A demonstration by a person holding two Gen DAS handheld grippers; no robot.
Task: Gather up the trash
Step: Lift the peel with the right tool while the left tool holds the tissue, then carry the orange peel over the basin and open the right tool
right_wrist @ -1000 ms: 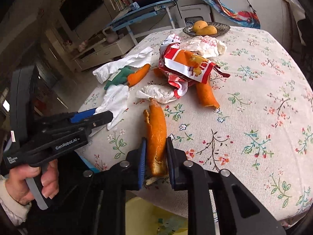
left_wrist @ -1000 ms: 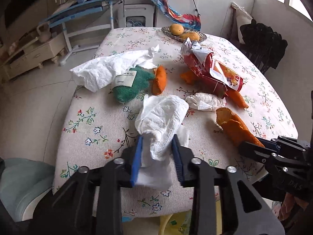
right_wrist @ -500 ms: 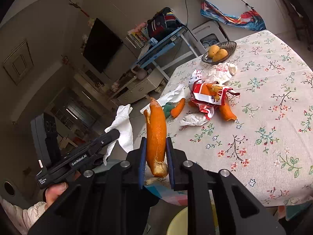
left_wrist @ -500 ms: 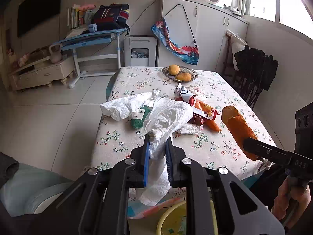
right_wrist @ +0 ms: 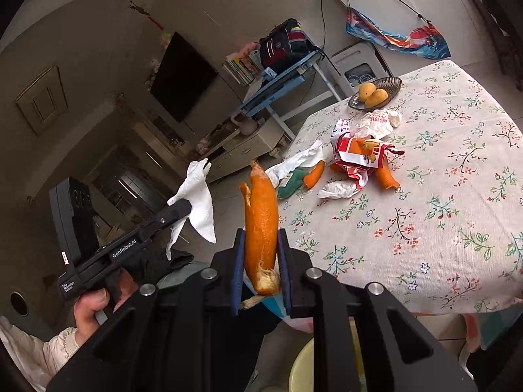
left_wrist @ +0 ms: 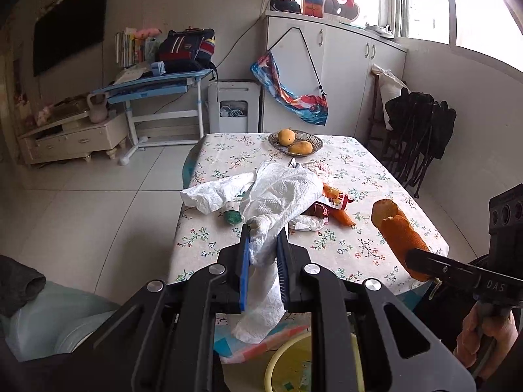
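My left gripper point(left_wrist: 263, 245) is shut on a crumpled white paper towel point(left_wrist: 281, 196), which hangs in the air in front of the table; from the right wrist view the towel point(right_wrist: 197, 202) droops off that gripper point(right_wrist: 183, 205). My right gripper point(right_wrist: 261, 261) is shut on a long orange peel point(right_wrist: 261, 219) that stands upright between the pads; the left wrist view shows the peel point(left_wrist: 397, 232) at the right, off the table's near edge. More trash lies on the floral tablecloth point(right_wrist: 441, 196): a red snack wrapper point(right_wrist: 359, 156), orange peels point(right_wrist: 385, 176), white tissues point(right_wrist: 336, 189) and a green packet point(right_wrist: 294, 179).
A bowl with two mangoes point(left_wrist: 295, 142) stands at the table's far end. A yellow bin rim point(left_wrist: 294, 359) shows below both grippers, near the table's front edge. Folded black chairs point(left_wrist: 415, 137) lean against the right wall. A blue desk point(left_wrist: 153, 88) stands beyond the table.
Both grippers have lifted their loads off the tablecloth and drawn back from the table. The towel and the peel now hang in the air near the table's front edge.
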